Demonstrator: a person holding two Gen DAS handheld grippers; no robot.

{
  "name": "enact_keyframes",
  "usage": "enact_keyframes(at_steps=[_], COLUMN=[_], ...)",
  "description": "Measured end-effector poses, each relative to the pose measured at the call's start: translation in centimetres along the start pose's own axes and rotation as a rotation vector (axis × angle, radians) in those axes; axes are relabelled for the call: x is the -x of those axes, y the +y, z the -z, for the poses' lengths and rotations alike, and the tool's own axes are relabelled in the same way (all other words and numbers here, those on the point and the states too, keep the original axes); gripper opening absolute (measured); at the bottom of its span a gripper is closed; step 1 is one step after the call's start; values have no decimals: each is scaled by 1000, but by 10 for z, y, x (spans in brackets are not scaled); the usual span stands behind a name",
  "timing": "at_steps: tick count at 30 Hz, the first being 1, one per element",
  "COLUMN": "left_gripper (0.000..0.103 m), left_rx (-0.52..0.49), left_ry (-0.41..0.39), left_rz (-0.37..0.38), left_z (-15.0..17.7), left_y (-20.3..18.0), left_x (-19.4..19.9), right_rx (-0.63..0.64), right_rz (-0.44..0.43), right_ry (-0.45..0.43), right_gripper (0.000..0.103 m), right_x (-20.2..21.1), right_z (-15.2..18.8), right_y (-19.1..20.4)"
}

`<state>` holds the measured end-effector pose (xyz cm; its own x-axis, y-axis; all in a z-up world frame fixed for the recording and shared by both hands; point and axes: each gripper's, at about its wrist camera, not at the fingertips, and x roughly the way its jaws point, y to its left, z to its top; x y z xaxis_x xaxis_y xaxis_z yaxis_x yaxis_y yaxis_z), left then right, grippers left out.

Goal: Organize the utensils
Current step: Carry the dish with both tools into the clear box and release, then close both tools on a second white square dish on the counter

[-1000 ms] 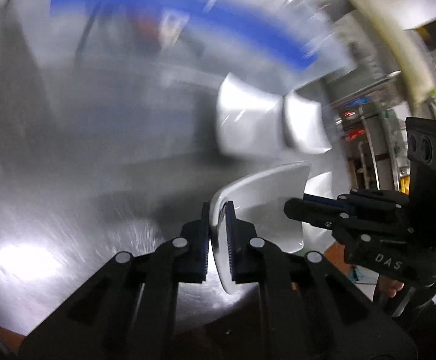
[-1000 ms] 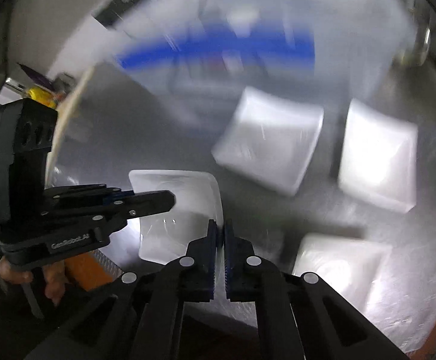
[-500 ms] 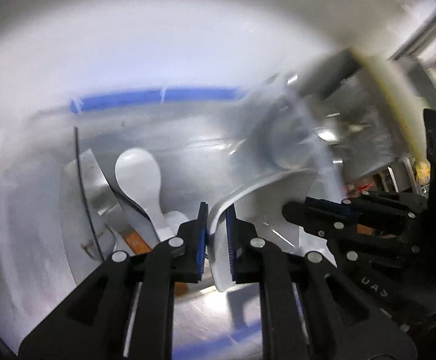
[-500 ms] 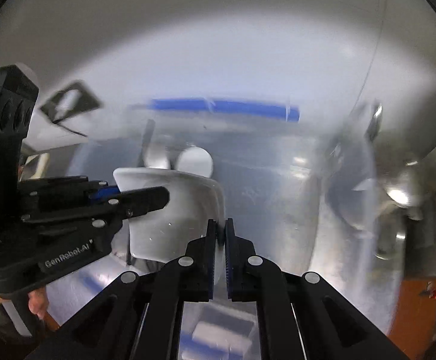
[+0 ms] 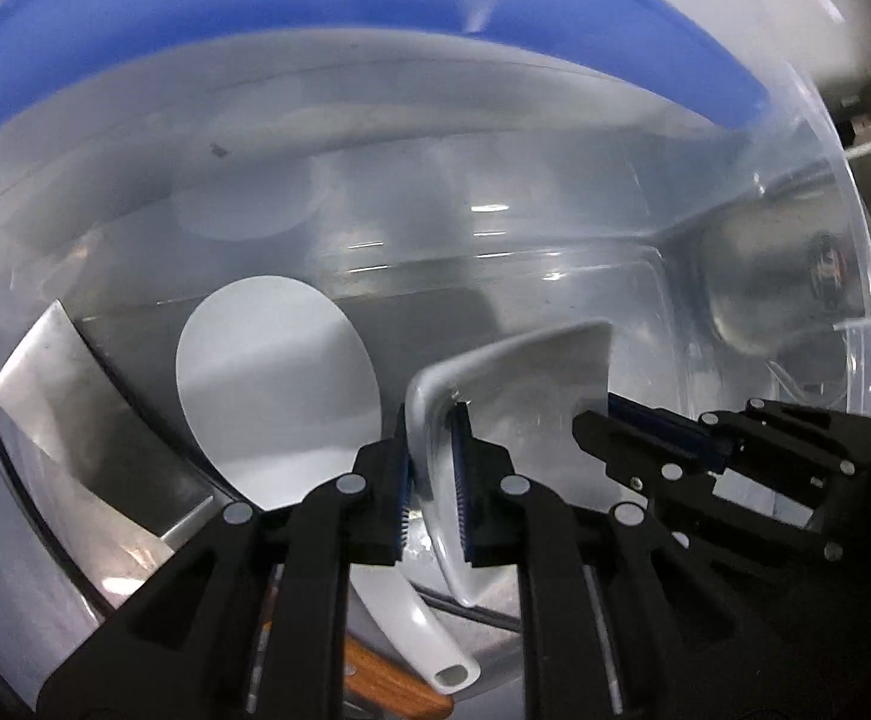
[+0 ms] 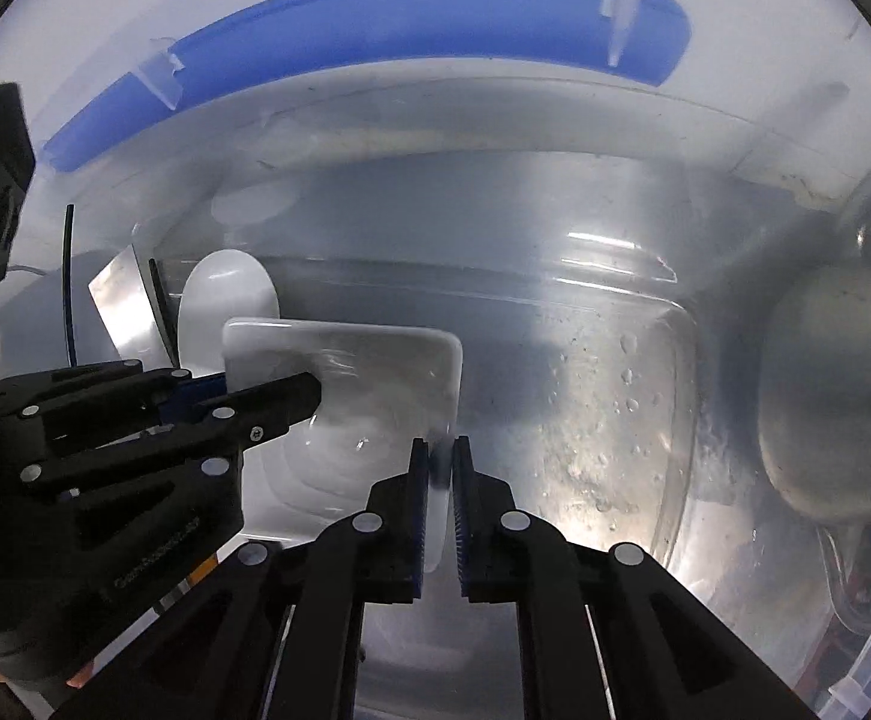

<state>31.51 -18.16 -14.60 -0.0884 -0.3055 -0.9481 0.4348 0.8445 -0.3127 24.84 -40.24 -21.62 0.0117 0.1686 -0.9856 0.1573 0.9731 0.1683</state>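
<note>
Writing: the only lettering I can find is on the left gripper's body as seen from the right wrist cam, down low on the housing. Looks like a "Gen..." brand word but it's too dark and smeared to read properly, so don't quote me
Dish count: one white square dish point(image 6: 369, 396), glossy, rounded corners, carried tilted with both tools on it
Left gripper point(image 5: 434, 468): jaws nearly closed, pinching one rim of the dish between the blue ribbed pads, the rim stands up between the fingers
Right gripper point(image 6: 437, 498): same deal, jaws almost together, clamped on the opposite edge of the dish
Where the dish is: hanging inside the mouth of a clear plastic bin point(image 6: 663, 372), above its floor, not resting on anything I can see
Bin count: one, see-through walls with droplets on the bottom, one blue handle point(image 6: 375, 30) across the top edge
Spoon count: one big white plastic spoon point(image 5: 273, 384) leaning in the bin just left of the dish, hollow handle end pointing at the camera
Other bits in the bin: one flat shiny metal blade point(image 5: 81, 438) to the left of the spoon, and one brown wooden handle point(image 5: 393, 690) poking out at the bottom, partly hidden behind the left gripper
</note>
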Motion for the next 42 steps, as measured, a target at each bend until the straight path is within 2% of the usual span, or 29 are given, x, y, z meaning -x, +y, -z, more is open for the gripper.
enact_keyframes(at_steps=[3,4,6,8,10,11,12,15,18,20,21,22,25,27,29,31,35,36,38,39,42], left_gripper=[11,11,11,13,30,53,69,69,69,69,69,68,53,51,45,41,35,32,19,14,9], left_rx=[1,-1,-31,-73,-134,-166,-211,-321,-375,-366,-344,-321,-253,-194,-178,-192,-156,-155,-141,-135,-107], left_ry=[-51,-83,-196,-295,-417,-461,-520,-586,-544,-472,-406,-376,-268,-212,-196,-170,-146,-144,-117,-119,-115], left_rz=[-46,-52,-4,29,72,92,118,126,129,135,133,124,134,153,143,95,119,124,140,121,134], left_z=[3,3,21,41,82,105,136,206,260,274,283,285,287,280,274,270,263,264,265,265,267], left_y=[0,-2,-12,-26,-47,-55,-66,-93,-113,-115,-110,-107,-97,-88,-85,-86,-81,-81,-80,-79,-72], left_x=[17,28,77,118,164,180,197,202,169,139,117,105,65,45,34,22,11,9,5,3,5], right_rx=[13,32,95,140,199,234,249,264,209,137,109,82,45,35,3,-19,-40,-40,-45,-55,-63], right_rz=[-29,-22,-30,-49,-107,-154,-181,-235,-186,-152,-140,-136,-167,-179,-183,-173,-164,-154,-137,-141,-148], right_ry=[-34,-76,-176,-272,-360,-400,-413,-386,-274,-196,-172,-160,-156,-156,-156,-149,-140,-139,-133,-134,-144], right_gripper=[11,14,24,24,24,24,24,24,24,24,24,24,24,24,24,24,24,20,12,12,9], right_x=[19,36,79,120,163,181,188,184,135,98,84,72,58,51,46,37,28,25,22,21,24], right_z=[5,10,34,65,112,145,164,228,266,277,277,280,285,281,273,268,263,264,266,267,275], right_y=[4,4,5,5,4,2,1,-7,-16,-25,-31,-35,-34,-32,-33,-32,-31,-30,-28,-28,-29])
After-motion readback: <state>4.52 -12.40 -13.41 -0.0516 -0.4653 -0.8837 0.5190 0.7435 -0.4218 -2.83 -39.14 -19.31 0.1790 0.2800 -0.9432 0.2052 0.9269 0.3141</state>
